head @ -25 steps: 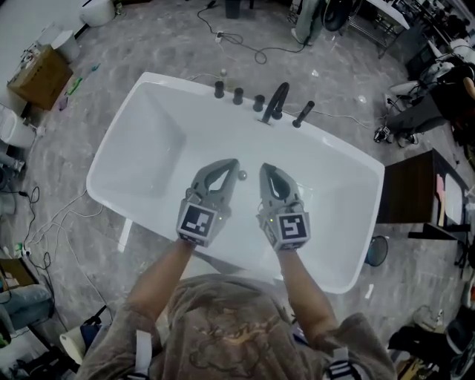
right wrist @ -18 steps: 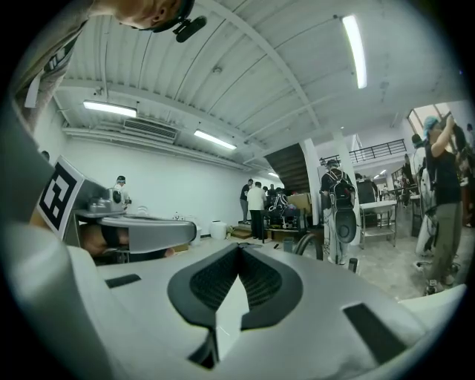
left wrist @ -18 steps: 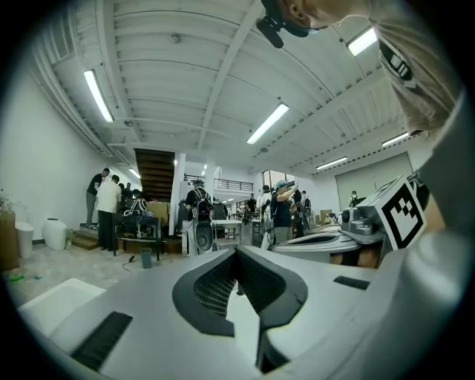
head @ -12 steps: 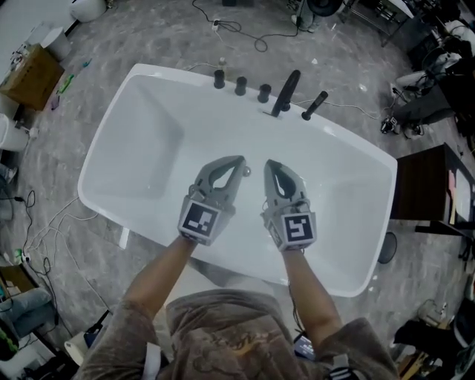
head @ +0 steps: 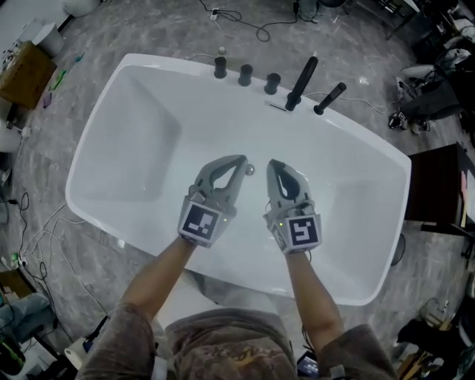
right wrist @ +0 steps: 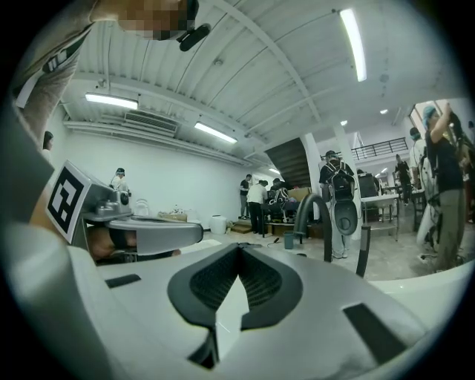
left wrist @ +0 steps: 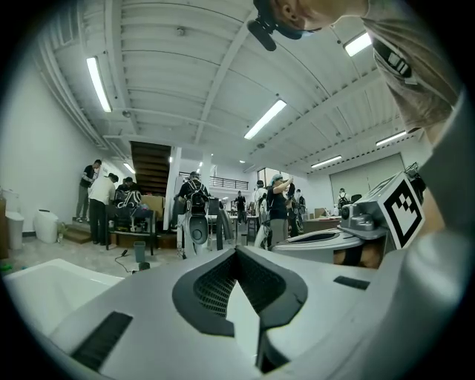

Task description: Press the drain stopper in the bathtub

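Observation:
In the head view a white bathtub (head: 111,111) fills the middle. Its small round chrome drain stopper (head: 250,170) shows on the tub floor between the two gripper tips. My left gripper (head: 240,160) is held above the tub just left of the stopper, with its jaws shut and nothing in them. My right gripper (head: 272,165) is beside it just right of the stopper, also shut and empty. Both gripper views look level across the room, over the left gripper (left wrist: 236,252) and the right gripper (right wrist: 239,249), and the stopper is not in them.
A black faucet (head: 302,82), three black knobs (head: 246,75) and a black hand shower (head: 329,98) stand on the tub's far rim. A dark table (head: 438,193) is at the right, a cardboard box (head: 26,70) at the far left, cables (head: 245,22) on the floor. People (left wrist: 274,208) stand far off.
The tub has grown larger in the head view and its far rim has slid up. Both grippers stay side by side over the tub floor, still shut.

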A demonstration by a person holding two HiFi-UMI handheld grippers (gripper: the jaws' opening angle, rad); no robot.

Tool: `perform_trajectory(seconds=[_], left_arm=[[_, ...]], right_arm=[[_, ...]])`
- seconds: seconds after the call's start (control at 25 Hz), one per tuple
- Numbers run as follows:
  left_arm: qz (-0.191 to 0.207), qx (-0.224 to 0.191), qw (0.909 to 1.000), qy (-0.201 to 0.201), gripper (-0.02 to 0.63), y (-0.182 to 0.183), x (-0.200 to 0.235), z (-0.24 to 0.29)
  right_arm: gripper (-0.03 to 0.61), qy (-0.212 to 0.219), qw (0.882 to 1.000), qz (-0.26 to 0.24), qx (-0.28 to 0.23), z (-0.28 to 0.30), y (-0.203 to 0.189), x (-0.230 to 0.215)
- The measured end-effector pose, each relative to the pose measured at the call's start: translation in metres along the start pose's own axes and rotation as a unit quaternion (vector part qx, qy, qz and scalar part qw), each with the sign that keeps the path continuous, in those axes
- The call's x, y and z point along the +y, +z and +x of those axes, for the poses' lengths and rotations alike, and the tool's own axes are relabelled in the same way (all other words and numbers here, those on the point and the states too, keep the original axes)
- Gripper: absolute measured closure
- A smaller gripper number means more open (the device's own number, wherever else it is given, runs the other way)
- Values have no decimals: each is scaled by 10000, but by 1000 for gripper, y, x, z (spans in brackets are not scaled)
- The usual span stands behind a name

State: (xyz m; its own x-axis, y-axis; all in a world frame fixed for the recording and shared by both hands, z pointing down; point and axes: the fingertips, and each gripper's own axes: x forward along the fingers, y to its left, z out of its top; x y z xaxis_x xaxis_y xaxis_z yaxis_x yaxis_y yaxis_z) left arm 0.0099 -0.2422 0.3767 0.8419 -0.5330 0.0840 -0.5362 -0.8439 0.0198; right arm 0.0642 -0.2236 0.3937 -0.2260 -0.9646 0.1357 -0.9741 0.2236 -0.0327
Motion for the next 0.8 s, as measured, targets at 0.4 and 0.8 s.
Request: perform_trajectory(seconds=[0.4,0.8], left_arm=[[5,59,9999,-134,611,-66,23,26],[36,30,9997,-219,610,-119,37,49]], right_arm=[[575,-86,9999,85,77,31,-68,-12],[575,-145,9998,95,75,56,-122,-26]])
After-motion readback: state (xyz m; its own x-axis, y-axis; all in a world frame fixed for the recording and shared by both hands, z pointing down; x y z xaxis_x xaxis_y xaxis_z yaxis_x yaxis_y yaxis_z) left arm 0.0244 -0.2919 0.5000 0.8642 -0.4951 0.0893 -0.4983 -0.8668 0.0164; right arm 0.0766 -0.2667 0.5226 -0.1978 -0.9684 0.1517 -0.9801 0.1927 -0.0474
